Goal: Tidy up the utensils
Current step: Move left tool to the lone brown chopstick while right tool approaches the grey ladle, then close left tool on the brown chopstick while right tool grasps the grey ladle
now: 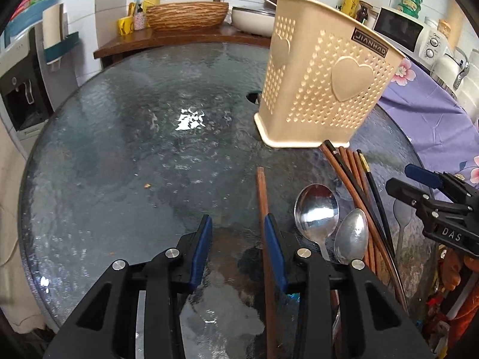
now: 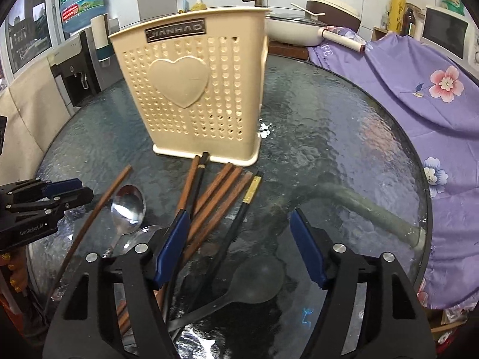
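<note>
My left gripper [image 1: 238,246] was open and held nothing, and it hung low over the glass table [image 1: 119,137]. One lone brown chopstick [image 1: 263,206] lay just inside its right finger, so I think I had lined it up to pinch that stick next. My right gripper [image 2: 241,246] was open wide too, with nothing in it. It sat above the pile of chopsticks [image 2: 215,200], where brown ones and black ones with gold bands lay side by side, fanned out with their ends pointing at the holder. A dark ladle [image 2: 254,278] lay under that gripper, near me. Two shiny spoons, a big spoon [image 1: 315,209] and a small spoon [image 1: 350,234], lay between the lone stick and the pile, bowls up and touching each other. The cream holder [image 1: 323,83] with the heart shapes stood upright behind all of them, just past the stick tips, close enough that each thing would only need a short lift to drop in. I could not see inside it, so I could not tell if anything was in there yet. To me the job looked like it had barely begun, since every spoon and stick I could see lay flat on the table
</note>
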The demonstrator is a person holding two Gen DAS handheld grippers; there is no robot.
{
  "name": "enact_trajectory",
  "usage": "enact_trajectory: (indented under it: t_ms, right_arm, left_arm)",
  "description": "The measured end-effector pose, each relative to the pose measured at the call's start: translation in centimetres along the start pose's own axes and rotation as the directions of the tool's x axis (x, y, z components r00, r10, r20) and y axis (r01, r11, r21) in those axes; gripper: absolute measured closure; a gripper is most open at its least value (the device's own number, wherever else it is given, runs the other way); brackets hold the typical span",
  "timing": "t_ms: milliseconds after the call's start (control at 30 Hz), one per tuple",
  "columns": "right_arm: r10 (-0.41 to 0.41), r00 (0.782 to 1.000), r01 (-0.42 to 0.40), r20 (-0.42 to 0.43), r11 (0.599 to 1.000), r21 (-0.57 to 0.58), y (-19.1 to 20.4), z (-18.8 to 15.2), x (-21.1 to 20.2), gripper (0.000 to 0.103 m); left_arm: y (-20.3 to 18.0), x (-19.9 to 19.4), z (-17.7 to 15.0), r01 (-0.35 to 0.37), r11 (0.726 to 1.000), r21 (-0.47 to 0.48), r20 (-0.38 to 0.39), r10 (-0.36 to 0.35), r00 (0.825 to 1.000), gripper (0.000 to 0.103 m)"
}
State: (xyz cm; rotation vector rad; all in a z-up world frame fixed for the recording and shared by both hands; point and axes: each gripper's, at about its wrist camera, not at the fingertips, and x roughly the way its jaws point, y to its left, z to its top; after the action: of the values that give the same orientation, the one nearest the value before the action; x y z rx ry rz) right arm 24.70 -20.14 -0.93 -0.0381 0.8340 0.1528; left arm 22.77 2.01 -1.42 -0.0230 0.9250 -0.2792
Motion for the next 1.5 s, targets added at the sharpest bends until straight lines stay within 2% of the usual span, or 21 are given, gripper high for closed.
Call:
enact_trajectory:
  t_ms: [233,533,600,767,1000,1233,1500]
  right_arm:
    - [0.004,1.0,-0.003,-0.02,0.998,0.068,-1.9,-1.1,0.3,0.034]
    - [0.006,1.0,-0.003,-0.026,0.996,0.095,-2.1,-1.0,0.6,0.034]
    - [0.007,1.0,-0.004,-0.027,0.994,0.107,-1.9,-0.8,0.7,0.036]
    - [-0.007,1.0,0.009,-0.022,0.993,0.121,-1.3,-0.7,0.3,0.04]
    - [-0.015,0.999,0.022,-0.05,0.99,0.137,-1.3,-0.9,0.9,0.052]
    - [-0.027,0.998,0.034,-0.054,0.989,0.143,-0.9,-1.2,0.8,0.054]
    - [-0.074,0.994,0.09,-0.083,0.975,0.204,-1.5,-3.3,0.2,0.054]
  left_arm:
    - [0.1,0.1,0.1,0.024,1.0,-0.013,0.012,-0.023,1.0,0.067]
    - [0.4,0.3,0.7,0.005,1.0,-0.007,0.016,-0.005,1.0,0.067]
    - [0.7,0.3,0.8,-0.012,1.0,-0.006,0.018,0.012,1.0,0.068]
    - [1.6,0.6,0.4,-0.002,1.0,-0.027,0.003,0.002,1.0,0.069]
    - [1.4,0.8,0.3,0.008,1.0,-0.012,0.0,-0.008,1.0,0.07]
    - [0.3,0.3,0.9,0.026,1.0,0.007,0.019,-0.026,0.999,0.07]
    - [-0.4,1.4,1.0,0.004,0.999,0.032,0.004,-0.004,1.0,0.07]
